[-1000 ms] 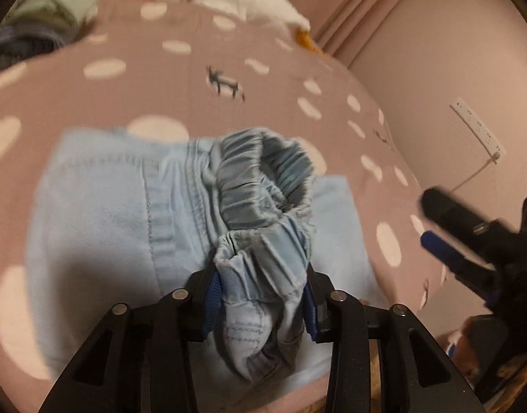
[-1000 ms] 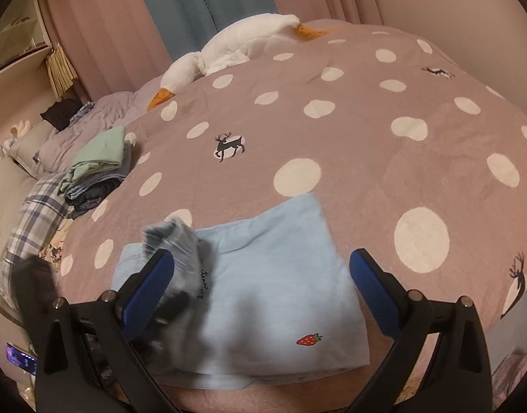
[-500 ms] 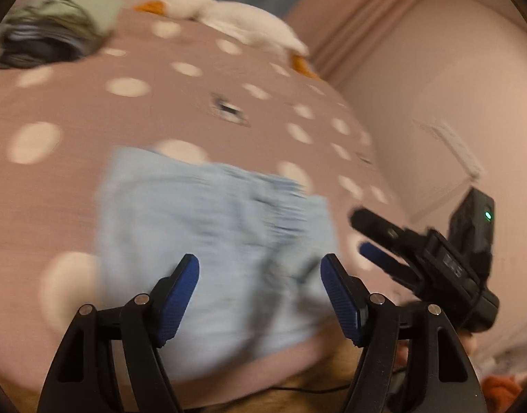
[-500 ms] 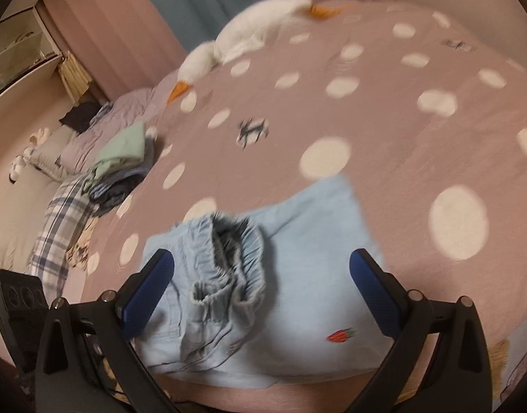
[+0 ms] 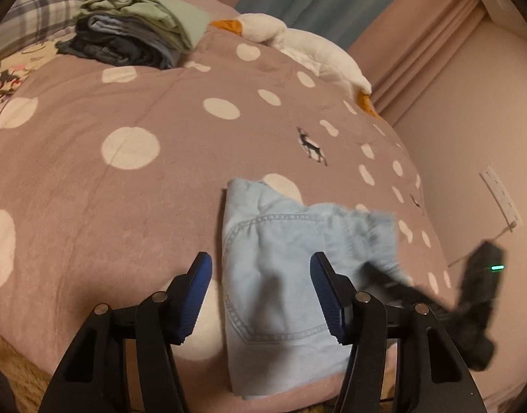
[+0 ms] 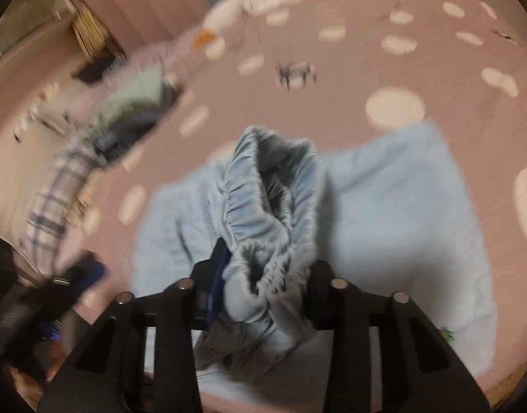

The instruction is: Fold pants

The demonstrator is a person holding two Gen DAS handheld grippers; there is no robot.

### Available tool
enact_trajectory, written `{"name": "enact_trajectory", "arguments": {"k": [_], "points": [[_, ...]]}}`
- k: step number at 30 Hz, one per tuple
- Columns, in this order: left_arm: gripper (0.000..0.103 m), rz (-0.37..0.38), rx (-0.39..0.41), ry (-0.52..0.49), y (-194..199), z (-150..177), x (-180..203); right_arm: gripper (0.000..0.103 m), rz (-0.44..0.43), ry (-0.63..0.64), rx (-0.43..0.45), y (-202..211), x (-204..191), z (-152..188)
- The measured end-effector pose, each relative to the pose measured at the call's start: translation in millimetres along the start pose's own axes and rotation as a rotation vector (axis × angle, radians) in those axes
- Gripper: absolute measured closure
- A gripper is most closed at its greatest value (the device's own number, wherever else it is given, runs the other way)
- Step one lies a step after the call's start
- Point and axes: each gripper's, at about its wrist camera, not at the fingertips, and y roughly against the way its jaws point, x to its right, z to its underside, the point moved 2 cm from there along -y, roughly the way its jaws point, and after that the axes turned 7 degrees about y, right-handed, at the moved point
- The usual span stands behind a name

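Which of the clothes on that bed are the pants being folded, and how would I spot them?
Find the pink bedspread with cream dots. At its near edge lie pale blue denim pants with a stitched back pocket. Unlike the green and grey folded stack farther back, they lie alone.

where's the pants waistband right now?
Right wrist view, centre: the waistband is bunched between the closing right gripper pads, lifted over the pants on the spotted bedspread.

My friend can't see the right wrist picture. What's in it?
The right gripper is closing on the bunched elastic waistband of light blue pants lying on a pink polka-dot blanket. The picture is blurry.
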Motion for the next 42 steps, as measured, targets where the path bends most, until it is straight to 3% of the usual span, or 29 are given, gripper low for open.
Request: {"name": "enact_trajectory", "arguments": {"k": [4,6,9,11,13,17,25,35,42], "points": [[0.044,0.026,0.003,-0.053,-6.1,-7.7,20.8,0.067,0.035,0.015,0.209,66.8,3.0,-18.4],[0.044,0.034,-0.011,-0.077,-15.5,-10.6,30.8,0.066,0.077,-0.01,0.227,77.5,17.2,-18.7],[0.045,0.031,-0.054,-0.132,-39.3,-12.6,46.8,0.065,0.167,-0.06,0.138,61.8,48.1,-11.0],[0.059,0.01,-0.092,-0.161,-60.0,-13.6,52.7,0.064,0.234,-0.104,0.054,40.5,67.9,-4.9],[0.061,-0.035,-0.126,-0.17,-82.3,-14.1,51.9,0.058,0.277,-0.125,-0.011,23.6,83.0,1.7],[0.061,-0.104,-0.193,-0.16,-108.9,-4.4,36.3,0.047,0.277,-0.119,-0.014,20.1,90.9,1.0],[0.061,-0.072,-0.205,-0.129,-89.8,18.9,19.4,0.04,0.275,-0.102,-0.029,12.5,89.3,4.3],[0.061,-0.044,-0.236,-0.149,-62.1,53.1,17.9,0.04,0.288,-0.092,-0.034,11.0,85.8,4.8],[0.061,-0.03,-0.245,-0.126,-55.5,58.0,14.3,0.04,0.289,-0.088,-0.045,13.7,84.0,7.0]]}}
